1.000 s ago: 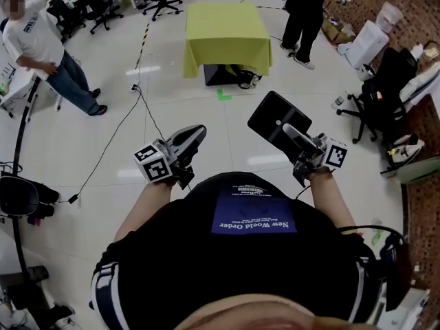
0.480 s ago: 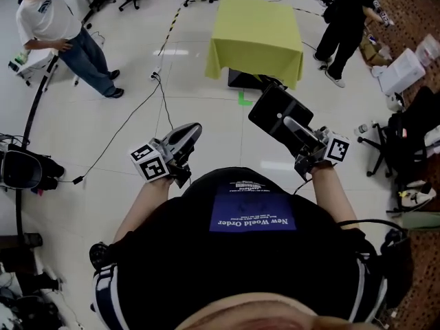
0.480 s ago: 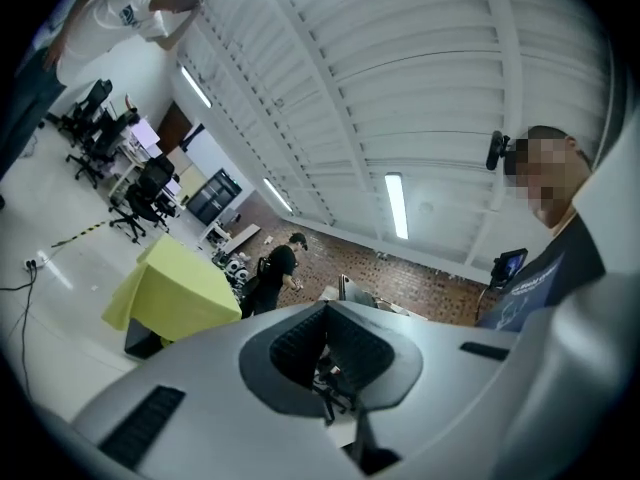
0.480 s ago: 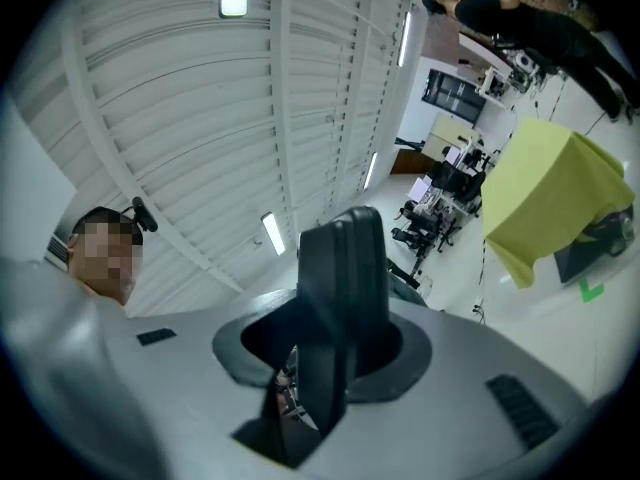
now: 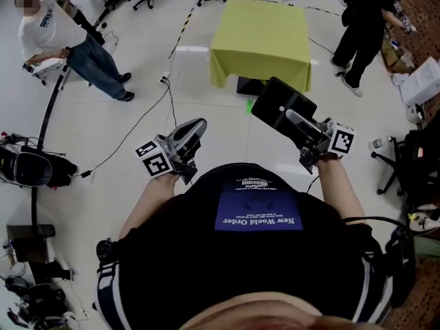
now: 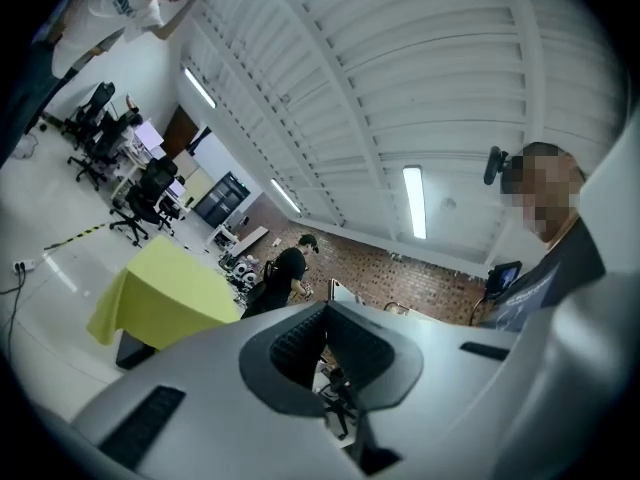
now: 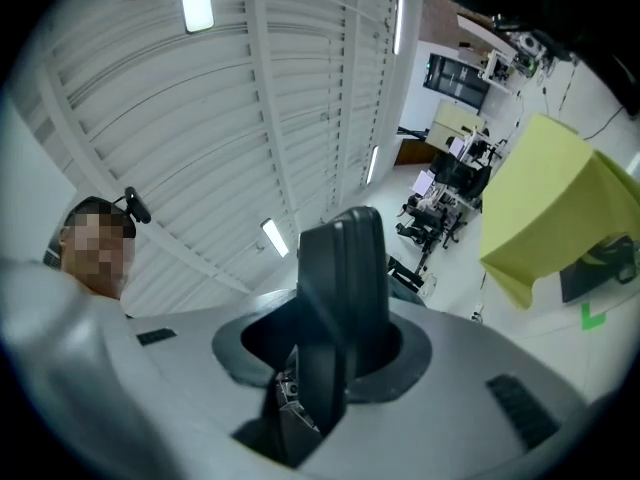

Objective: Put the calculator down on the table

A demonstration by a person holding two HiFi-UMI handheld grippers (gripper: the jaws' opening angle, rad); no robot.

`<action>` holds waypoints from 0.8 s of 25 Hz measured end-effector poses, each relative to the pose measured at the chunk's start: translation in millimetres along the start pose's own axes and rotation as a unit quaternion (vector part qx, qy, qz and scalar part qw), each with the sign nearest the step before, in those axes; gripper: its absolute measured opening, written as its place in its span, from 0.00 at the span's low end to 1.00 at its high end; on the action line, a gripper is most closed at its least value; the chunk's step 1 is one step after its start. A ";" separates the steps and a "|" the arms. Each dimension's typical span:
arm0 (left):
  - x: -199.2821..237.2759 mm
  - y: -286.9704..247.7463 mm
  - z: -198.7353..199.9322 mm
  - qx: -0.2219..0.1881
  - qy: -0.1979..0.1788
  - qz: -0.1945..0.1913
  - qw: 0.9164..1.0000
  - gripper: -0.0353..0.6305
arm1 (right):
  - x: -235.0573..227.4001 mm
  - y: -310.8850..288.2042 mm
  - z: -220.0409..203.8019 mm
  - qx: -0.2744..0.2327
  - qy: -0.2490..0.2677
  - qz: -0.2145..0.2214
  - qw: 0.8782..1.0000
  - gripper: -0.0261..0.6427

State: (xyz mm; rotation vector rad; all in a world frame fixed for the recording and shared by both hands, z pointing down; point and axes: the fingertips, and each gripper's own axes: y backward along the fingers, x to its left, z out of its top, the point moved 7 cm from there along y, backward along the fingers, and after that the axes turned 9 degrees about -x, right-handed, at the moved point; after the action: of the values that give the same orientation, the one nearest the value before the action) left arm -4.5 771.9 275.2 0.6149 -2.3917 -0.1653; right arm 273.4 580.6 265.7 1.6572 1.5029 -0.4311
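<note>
Calculator [image 5: 271, 102] sits clamped in the forward-pointing right gripper [image 5: 294, 119].

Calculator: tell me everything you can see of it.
The calculator is a flat, dark, plastic-looking slab. The face turned to the head camera is plain apart from a small pale dot, with no keys visible. The right gripper clamps one end, jaws shut on its two faces; nothing else touches it. It hangs tilted in the air over the floor, short of the yellow-clothed table.

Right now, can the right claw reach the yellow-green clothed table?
Probably not: right claw, shut on the flat black calculator, looks short of the yellow-green clothed table; only white floor between.
</note>
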 end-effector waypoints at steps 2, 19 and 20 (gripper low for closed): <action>17.2 -13.0 3.0 0.005 0.002 0.001 1.000 0.06 | -14.3 -3.2 6.4 -0.004 -0.002 -0.004 1.000 0.21; 247.6 -157.0 134.1 0.055 0.018 -0.138 0.989 0.06 | -131.8 -153.1 99.2 -0.085 0.065 -0.084 0.991 0.21; 259.7 -166.5 139.1 0.056 0.021 -0.141 0.988 0.06 | -140.9 -159.9 102.9 -0.086 0.063 -0.087 0.990 0.21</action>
State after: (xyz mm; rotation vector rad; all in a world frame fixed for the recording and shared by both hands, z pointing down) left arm -202.7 497.7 269.7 0.9999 -2.2756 -0.1381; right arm 120.7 400.4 252.0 1.4466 1.7362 -0.2840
